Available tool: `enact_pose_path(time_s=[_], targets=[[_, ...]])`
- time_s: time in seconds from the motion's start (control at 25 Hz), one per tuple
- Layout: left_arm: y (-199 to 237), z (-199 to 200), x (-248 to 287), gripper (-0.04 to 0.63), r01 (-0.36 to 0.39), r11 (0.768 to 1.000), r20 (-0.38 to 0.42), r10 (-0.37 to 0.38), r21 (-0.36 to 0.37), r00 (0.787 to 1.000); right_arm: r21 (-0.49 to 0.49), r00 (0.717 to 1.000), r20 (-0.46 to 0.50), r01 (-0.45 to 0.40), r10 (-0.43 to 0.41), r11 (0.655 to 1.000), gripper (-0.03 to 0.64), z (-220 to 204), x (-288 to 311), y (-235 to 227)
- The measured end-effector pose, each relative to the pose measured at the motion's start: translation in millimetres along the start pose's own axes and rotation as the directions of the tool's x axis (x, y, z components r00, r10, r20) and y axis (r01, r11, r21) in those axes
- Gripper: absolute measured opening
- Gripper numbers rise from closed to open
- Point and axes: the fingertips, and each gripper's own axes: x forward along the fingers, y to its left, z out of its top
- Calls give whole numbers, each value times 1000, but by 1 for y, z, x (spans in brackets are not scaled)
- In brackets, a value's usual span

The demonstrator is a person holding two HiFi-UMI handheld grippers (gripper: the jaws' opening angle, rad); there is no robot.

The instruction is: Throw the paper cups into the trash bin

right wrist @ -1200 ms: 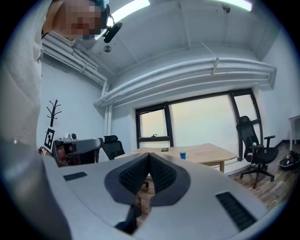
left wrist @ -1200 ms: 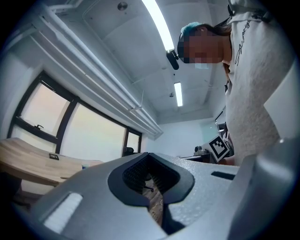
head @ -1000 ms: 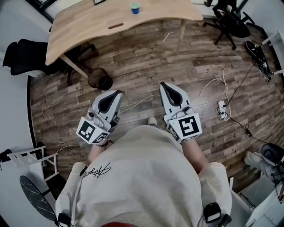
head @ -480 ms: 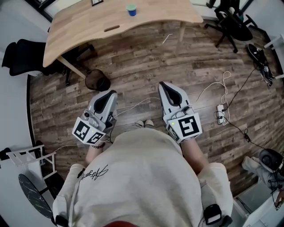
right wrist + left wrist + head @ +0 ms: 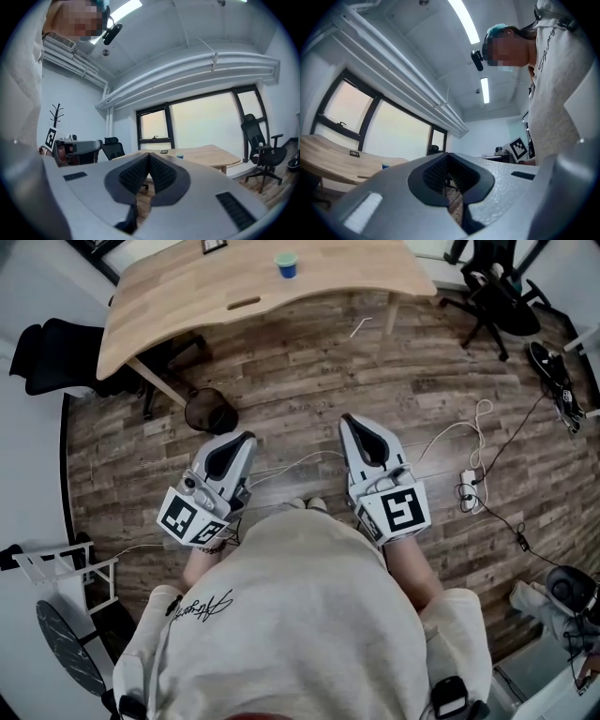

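Both pairs of jaws are closed tip to tip with nothing between them: left gripper (image 5: 242, 441) at centre-left of the head view, right gripper (image 5: 352, 424) at centre-right, both held out over the wood floor (image 5: 309, 381). Paper cup (image 5: 286, 264), blue with a pale rim, stands upright at top centre on the wooden table (image 5: 187, 296), well apart from both grippers. Trash bin (image 5: 210, 410), dark and round, sits on the floor beside a table leg, just up and left of the left gripper's tip.

Head camera downward, others level, desk (image 5: 187, 287) shared
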Motion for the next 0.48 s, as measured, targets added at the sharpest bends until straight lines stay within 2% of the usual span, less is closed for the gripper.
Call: enact_pose_path(time_s=[0.24, 0.48], targets=[[7, -1, -11, 3, -39, 999, -2, 39, 6, 999, 6, 999, -19, -27, 27, 1000, 8, -13, 0, 6], [10, -5, -11, 3, -44, 999, -2, 44, 4, 999, 8, 999, -14, -40, 40, 999, 8, -13, 7, 8]])
